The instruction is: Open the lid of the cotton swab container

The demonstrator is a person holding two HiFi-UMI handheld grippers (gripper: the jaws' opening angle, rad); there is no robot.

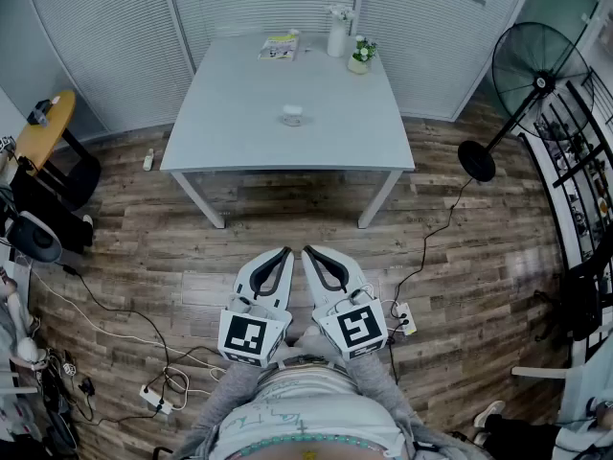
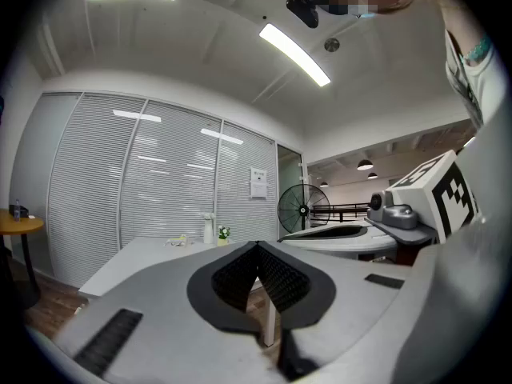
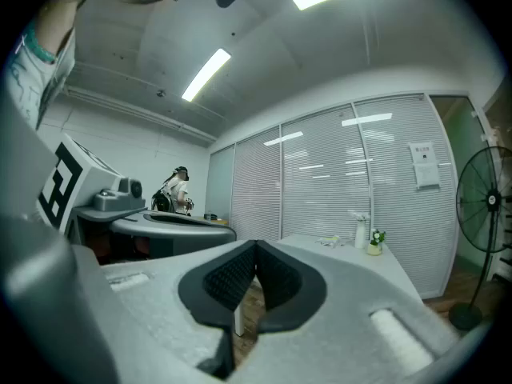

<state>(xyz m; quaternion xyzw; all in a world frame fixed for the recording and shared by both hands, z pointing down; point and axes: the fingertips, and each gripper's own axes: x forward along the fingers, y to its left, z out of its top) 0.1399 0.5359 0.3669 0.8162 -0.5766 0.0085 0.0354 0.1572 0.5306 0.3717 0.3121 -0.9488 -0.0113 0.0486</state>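
Right now both grippers are held level, side by side, close to the person's body over the wood floor (image 1: 287,257), well apart from the table (image 1: 239,147); the left gripper (image 1: 285,253) has its jaws pressed together with nothing between them; the right gripper (image 1: 308,252) is likewise closed and empty; their tips lie just beside each other. The swab container (image 1: 293,115), small and whitish, sits alone around the middle of the table, far from both grippers; it is too small to tell how its lid sits. Along the table's far edge lie a booklet (image 1: 279,46), a white vase (image 1: 337,36) and a small plant (image 1: 361,57); a black fan (image 1: 533,75) stands on the floor to the table's right; a power strip (image 1: 153,398) with cables lies on the near left floor.
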